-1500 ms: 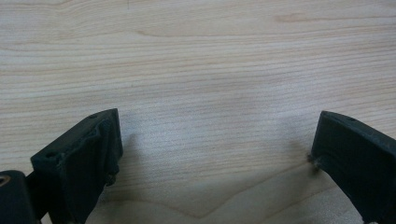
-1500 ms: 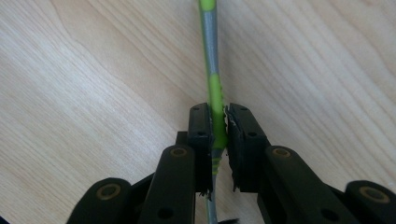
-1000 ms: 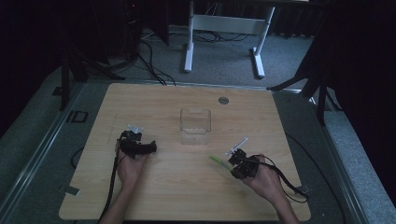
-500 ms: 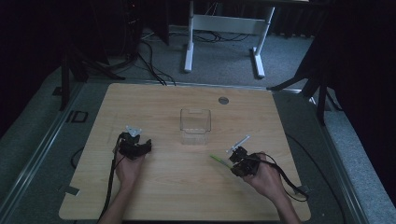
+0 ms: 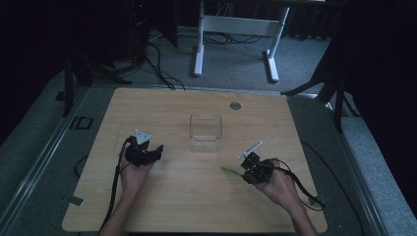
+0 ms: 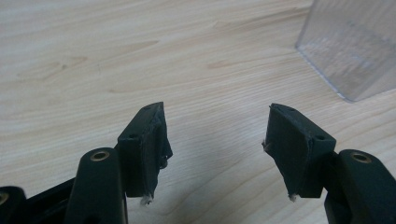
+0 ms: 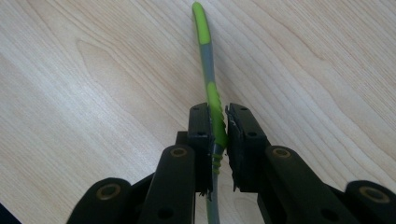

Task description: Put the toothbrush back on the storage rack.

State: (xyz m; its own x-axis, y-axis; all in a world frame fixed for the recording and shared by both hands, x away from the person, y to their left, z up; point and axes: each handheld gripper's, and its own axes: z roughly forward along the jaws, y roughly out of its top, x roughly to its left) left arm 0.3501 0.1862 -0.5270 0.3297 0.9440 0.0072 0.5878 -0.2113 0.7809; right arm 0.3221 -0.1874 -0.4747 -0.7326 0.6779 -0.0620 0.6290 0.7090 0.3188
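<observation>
**Right tool pinching a green-and-grey stick, left tool spread beside the clear box**

I take the clear box [image 5: 206,132] as my landmark; it stands upright near the middle of the pale wooden surface [image 5: 162,206], which is the largest thing I see in the high view. A small round grey insert [image 5: 235,105] sits in the surface beyond the box, toward the far edge.

My left hand [image 5: 132,176] comes in on the near side of the box, off to its left, carrying the left tool [image 6: 215,135]. In the left gripper view its two black jaws stand wide apart with bare wood between them, and a corner of the box shows at the upper right, apart from both jaws.

My right hand [image 5: 280,187] is on the near side of the box, off to its right, with the right tool [image 7: 218,122]. Its jaws are pressed onto a thin green-and-grey stick [image 7: 208,56], which runs out past the jaw tips over the wood. In the high view the stick's green end points left, lying nearer to me than the box and well apart from it.
</observation>
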